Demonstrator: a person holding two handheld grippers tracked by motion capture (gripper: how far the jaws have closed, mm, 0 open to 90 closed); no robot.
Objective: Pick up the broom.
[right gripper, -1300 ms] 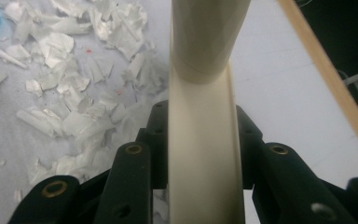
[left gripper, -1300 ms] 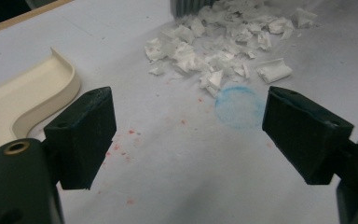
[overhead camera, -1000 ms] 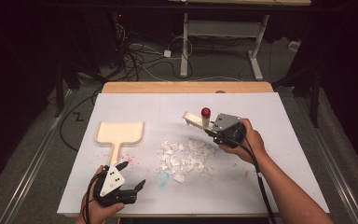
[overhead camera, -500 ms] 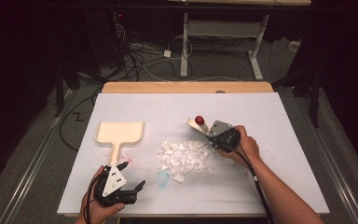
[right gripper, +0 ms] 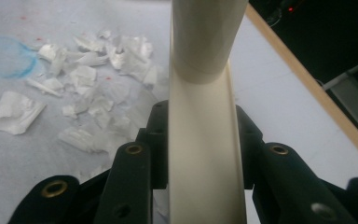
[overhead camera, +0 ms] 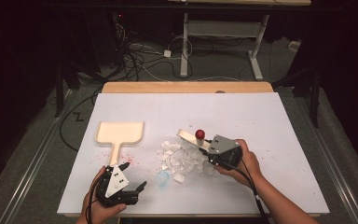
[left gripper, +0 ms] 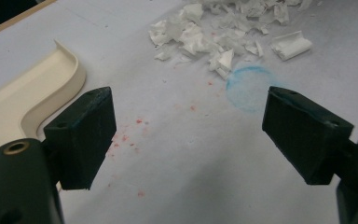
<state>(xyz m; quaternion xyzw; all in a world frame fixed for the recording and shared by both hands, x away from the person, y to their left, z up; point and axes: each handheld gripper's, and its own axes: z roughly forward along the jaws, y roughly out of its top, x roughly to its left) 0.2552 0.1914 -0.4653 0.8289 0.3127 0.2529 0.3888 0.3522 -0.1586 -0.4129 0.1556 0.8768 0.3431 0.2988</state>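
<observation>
High view: my right tongs [overhead camera: 204, 145] clamp the cream brush [overhead camera: 192, 138] against the paper scraps [overhead camera: 179, 158], none yet in the dustpan [overhead camera: 120, 132], while my left tongs [overhead camera: 133, 179] gape idle on the worktop [overhead camera: 279, 121].

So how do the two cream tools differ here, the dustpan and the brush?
The dustpan lies flat on the table, untouched; the brush is clamped in the right gripper, by the paper scraps. The dustpan is a broad tray with a short handle; the brush looks long and narrow, with a red knob. The dustpan sits left of the scraps, the brush at their right. Both are cream plastic.
</observation>
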